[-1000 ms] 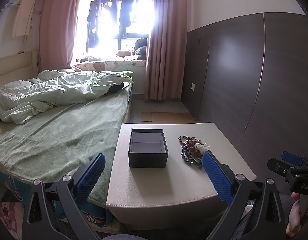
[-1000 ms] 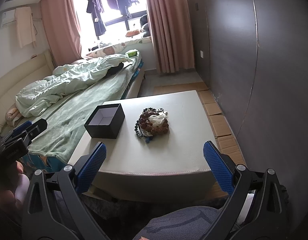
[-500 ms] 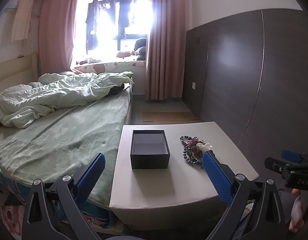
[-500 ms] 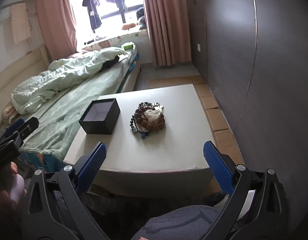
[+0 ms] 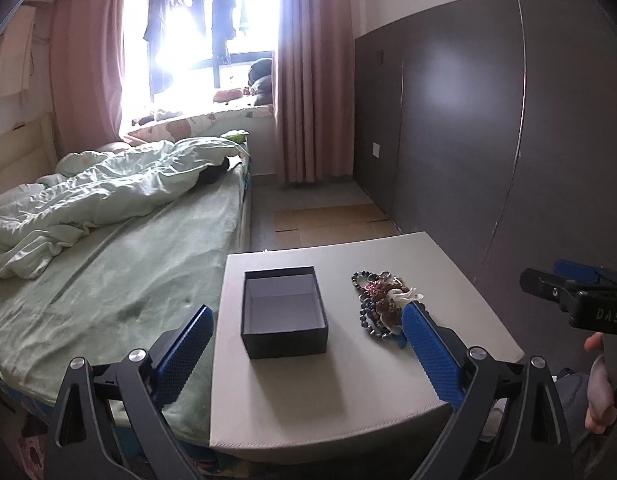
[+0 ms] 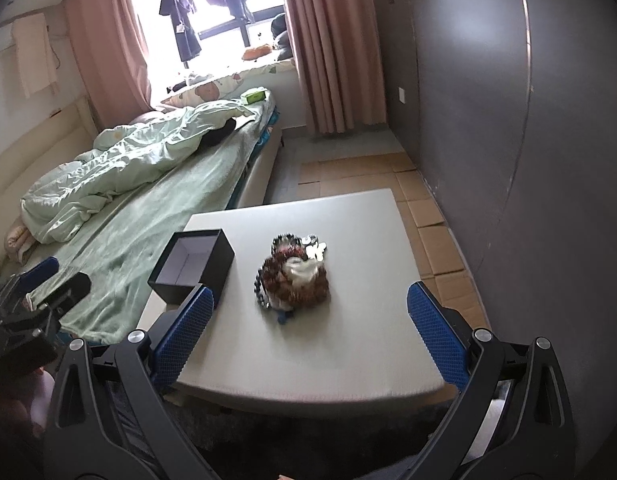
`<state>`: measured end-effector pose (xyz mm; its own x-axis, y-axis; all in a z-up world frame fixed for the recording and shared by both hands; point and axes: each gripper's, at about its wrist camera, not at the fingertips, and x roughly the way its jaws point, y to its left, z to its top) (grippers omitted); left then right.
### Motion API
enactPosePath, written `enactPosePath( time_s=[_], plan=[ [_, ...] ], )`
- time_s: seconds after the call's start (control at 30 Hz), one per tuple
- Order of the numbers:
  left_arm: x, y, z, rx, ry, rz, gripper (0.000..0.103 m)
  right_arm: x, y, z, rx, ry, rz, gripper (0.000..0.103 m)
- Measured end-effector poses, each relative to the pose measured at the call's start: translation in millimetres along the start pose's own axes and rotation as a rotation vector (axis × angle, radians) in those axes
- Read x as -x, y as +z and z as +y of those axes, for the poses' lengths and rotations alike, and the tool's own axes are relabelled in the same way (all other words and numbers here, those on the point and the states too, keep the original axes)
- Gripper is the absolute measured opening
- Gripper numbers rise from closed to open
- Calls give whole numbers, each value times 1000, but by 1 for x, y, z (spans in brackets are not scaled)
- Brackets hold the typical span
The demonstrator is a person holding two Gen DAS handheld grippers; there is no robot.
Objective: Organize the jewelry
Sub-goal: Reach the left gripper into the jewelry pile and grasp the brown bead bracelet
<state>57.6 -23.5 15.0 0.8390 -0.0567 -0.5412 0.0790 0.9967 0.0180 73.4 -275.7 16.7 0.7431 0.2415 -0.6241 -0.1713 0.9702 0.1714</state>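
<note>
Both grippers, left [image 5: 304,344] and right [image 6: 308,320], are hovering with fingers wide, so I'd be pinching one strand off the bead pile [image 6: 294,280], then lowering it into the box [image 5: 284,312].

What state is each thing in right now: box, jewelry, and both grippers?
box: open, no lid, empty, upright on the table.
jewelry: heaped in one pile on the table, right of the box, outside it.
left gripper: open, empty, above the near table edge.
right gripper: open, empty, facing the jewelry.
</note>
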Motion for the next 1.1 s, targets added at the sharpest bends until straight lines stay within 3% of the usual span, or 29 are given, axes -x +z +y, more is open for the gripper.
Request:
enactPosePath(
  time_s=[0.23, 0.53, 0.6, 0.8, 0.9, 1.1],
  plan=[
    [-32, 13, -5, -20, -26, 41, 90, -23, 25, 0, 16, 13, 10, 97],
    [-87, 28, -4, 32, -88, 180, 75, -71, 49, -10, -38, 62, 109, 96],
    [-101, 31, -5, 47, -108, 216, 70, -80, 50, -14, -55, 76, 130, 87],
    [-143, 38, -15, 64, -184, 308, 61, -114, 42, -32, -143, 113, 200, 74],
    [-165, 38, -24, 62, -207, 359, 54, -126, 35, -42, -189, 128, 226, 71],
    [-204, 36, -45, 39, -256, 447, 52, -144, 25, -61, -269, 124, 266, 70]
  ],
)
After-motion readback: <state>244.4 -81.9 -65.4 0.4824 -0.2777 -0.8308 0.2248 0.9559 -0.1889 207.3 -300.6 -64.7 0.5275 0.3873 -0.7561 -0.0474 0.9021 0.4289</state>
